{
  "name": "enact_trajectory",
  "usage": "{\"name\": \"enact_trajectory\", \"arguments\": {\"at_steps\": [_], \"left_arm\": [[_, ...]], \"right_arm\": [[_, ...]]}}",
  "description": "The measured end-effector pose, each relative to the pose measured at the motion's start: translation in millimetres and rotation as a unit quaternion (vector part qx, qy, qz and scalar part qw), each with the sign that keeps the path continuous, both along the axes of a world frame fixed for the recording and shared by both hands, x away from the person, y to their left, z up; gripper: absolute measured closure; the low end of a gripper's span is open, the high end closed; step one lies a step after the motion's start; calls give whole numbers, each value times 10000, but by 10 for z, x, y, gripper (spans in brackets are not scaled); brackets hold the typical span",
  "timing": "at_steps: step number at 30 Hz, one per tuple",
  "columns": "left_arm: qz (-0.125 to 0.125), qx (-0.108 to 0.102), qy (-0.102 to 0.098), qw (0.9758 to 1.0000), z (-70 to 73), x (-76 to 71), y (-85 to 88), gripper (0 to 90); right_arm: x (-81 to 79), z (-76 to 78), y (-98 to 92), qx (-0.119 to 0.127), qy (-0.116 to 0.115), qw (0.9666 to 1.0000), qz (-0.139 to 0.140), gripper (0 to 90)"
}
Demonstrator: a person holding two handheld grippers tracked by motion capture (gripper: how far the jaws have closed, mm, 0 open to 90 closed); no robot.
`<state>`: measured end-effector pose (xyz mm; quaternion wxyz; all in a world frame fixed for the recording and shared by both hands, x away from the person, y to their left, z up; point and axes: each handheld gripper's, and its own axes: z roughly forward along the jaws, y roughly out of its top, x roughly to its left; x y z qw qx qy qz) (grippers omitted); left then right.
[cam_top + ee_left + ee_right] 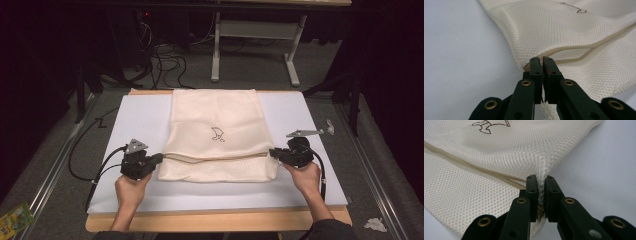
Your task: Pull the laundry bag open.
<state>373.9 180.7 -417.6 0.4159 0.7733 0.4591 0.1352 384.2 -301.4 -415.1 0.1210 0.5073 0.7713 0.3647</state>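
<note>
black hand-held gripper with brass rivets, trailing cable, dark sleeve

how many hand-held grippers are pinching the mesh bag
2. The left hand-held gripper pinches the cream mesh bag at its left edge, the right hand-held gripper at its right edge, both by the zip line.

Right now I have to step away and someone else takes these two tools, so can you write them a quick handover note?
Left tool: shut on the left edge of the cream mesh bag, at the end of the zipper seam.
Right tool: shut on the bag's right edge at the same seam; mesh is bunched between its jaws.
Bag: lies flat on the white sheet, small dark emblem facing up, near strip below the seam toward the person.
Done: both edges gripped level with each other.
Left: probably lift and fold or move the bag; keep both tools shut and move them together.
</note>
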Motion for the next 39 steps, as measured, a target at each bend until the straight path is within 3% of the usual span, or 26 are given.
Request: {"name": "enact_trajectory", "arguments": {"at_steps": [26, 34, 39], "left_arm": [[-42, 214, 217, 9995, -187, 71, -78, 860], [-80, 70, 23, 9999, -161, 48, -68, 805], [-65, -14, -199, 9998, -118, 10, -31, 745]], "right_arm": [[57, -183, 63, -384, 183, 9991, -38, 765], [46, -163, 45, -378, 103, 9992, -109, 624], [-20, -90, 33, -351, -185, 9991, -122, 607]]}}
